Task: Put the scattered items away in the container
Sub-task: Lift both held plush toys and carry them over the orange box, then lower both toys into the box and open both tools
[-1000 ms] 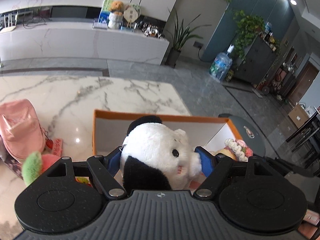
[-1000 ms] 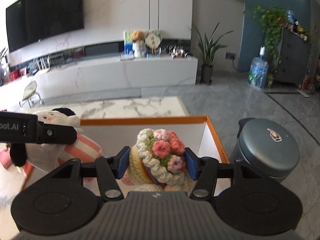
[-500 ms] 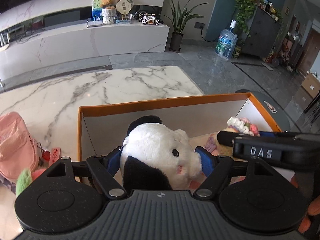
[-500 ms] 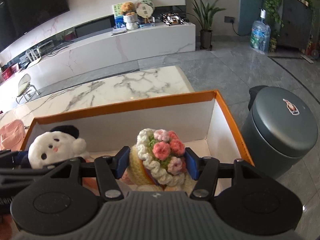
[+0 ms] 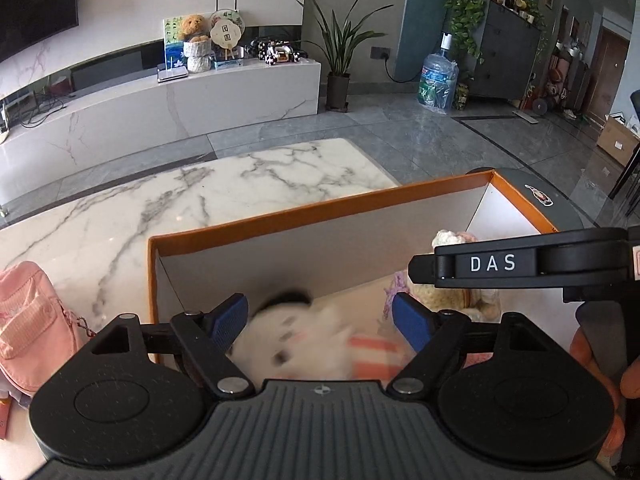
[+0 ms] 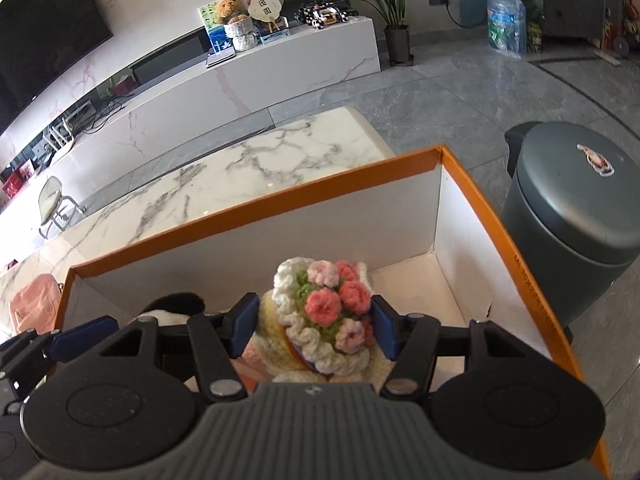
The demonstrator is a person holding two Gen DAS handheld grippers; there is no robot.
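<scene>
An orange-rimmed cardboard box (image 5: 280, 216) with white inner walls stands on the marble table; it also shows in the right wrist view (image 6: 256, 208). My left gripper (image 5: 320, 320) is open over the box. The panda plush (image 5: 312, 344) is blurred below its jaws, dropping inside the box; a bit of it shows in the right wrist view (image 6: 176, 306). My right gripper (image 6: 312, 324) is shut on a crocheted flower toy (image 6: 324, 316) and holds it inside the box. The toy also shows in the left wrist view (image 5: 452, 240), behind the right gripper.
A pink bag (image 5: 28, 320) lies on the marble table (image 5: 180, 208) left of the box. A grey lidded bin (image 6: 572, 216) stands on the floor right of the box. A white TV cabinet runs along the far wall.
My left gripper has opened and let go of the panda plush, which falls into the box. Both grippers have moved further over the box. The right gripper still holds the flower toy.
</scene>
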